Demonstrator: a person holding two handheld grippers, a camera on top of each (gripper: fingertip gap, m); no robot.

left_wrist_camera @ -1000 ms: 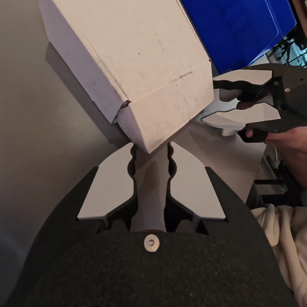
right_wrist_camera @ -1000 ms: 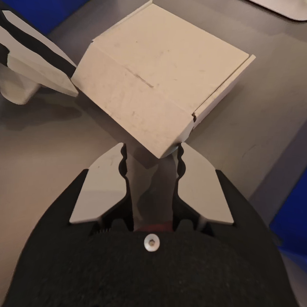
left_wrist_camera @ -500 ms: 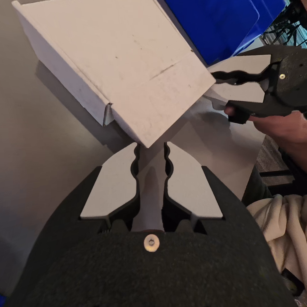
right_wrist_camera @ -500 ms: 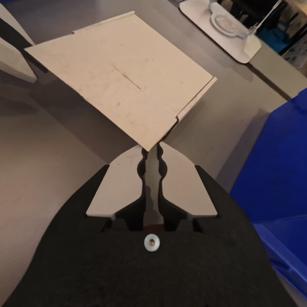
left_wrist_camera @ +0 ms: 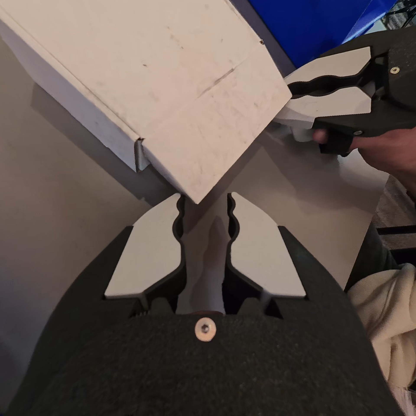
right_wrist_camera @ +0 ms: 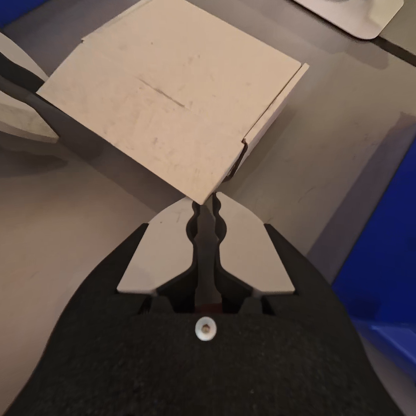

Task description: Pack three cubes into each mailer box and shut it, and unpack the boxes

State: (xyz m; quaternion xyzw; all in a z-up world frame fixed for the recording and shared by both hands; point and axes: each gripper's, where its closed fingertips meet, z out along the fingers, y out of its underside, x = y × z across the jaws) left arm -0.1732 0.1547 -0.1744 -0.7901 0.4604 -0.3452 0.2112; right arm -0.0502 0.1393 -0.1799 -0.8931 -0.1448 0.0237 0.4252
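White mailer box (left_wrist_camera: 157,90) sits on desk (left_wrist_camera: 45,213), front flap lifted. Left gripper (left_wrist_camera: 205,199) spread at one flap corner, empty. Right gripper (right_wrist_camera: 206,201) nearly closed at other corner; grip unclear.

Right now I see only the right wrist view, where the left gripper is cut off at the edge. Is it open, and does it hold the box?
Observer: The left gripper is open. A corner of the mailer box lid lies over the gap between its tips, not clamped.
Operator: And the box side facing it, is it closed there?
Observer: No. The front flap sticks out flat past the side wall, untucked, and a small side tab shows at the corner.
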